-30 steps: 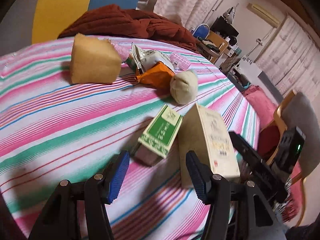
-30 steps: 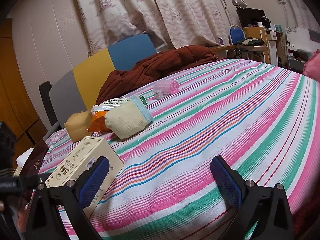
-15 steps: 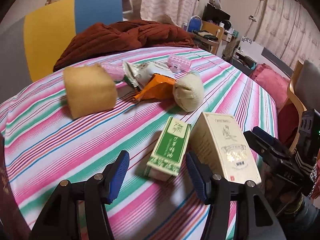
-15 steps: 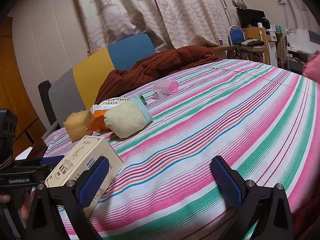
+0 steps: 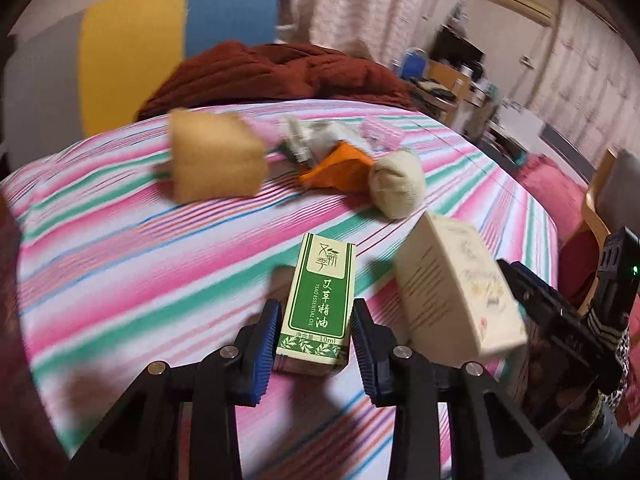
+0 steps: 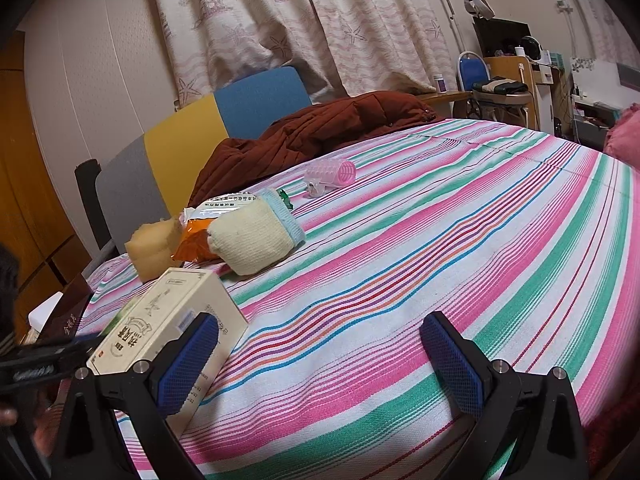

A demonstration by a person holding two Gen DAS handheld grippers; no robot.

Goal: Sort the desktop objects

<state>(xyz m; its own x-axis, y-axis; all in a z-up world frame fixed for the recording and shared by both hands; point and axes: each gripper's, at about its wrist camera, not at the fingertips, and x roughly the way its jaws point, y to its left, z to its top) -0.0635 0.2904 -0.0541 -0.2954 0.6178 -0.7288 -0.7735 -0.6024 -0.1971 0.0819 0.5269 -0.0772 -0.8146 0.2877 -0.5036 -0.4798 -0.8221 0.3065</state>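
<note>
Looking along the left gripper [image 5: 314, 344], the left wrist view shows its blue pads flanking a green box [image 5: 318, 304] marked essential oil, which stands between them on the striped cloth [image 5: 120, 264]. The left pad [image 5: 266, 350] lies against the box's side; the right pad [image 5: 366, 350] sits at the other side, though firm contact there cannot be confirmed. Just right of it a cream box [image 5: 456, 280] stands tilted. Farther back lie a tan sponge [image 5: 216, 158], an orange packet [image 5: 340, 166], a cream sock roll [image 5: 396, 184], a white packet [image 5: 316, 136] and a pink roller [image 5: 382, 134], grouped near one another. A brown coat [image 5: 280, 72] is heaped at the far edge before a yellow and blue chair [image 5: 180, 36]. The right gripper's black frame shows at the right edge. Much of this view is blurred.

The right wrist view shows the right gripper [image 6: 320, 364] spread wide and holding nothing, low over the cloth [image 6: 440, 248]. Its left pad [image 6: 186, 364] overlaps the cream box [image 6: 168, 328] in view; whether they touch cannot be told. Beyond are the sock roll [image 6: 254, 240], orange packet [image 6: 196, 240], sponge [image 6: 154, 248] and, apart, the roller [image 6: 332, 174]. The coat [image 6: 320, 128] and chair [image 6: 224, 116] lie behind.
</note>
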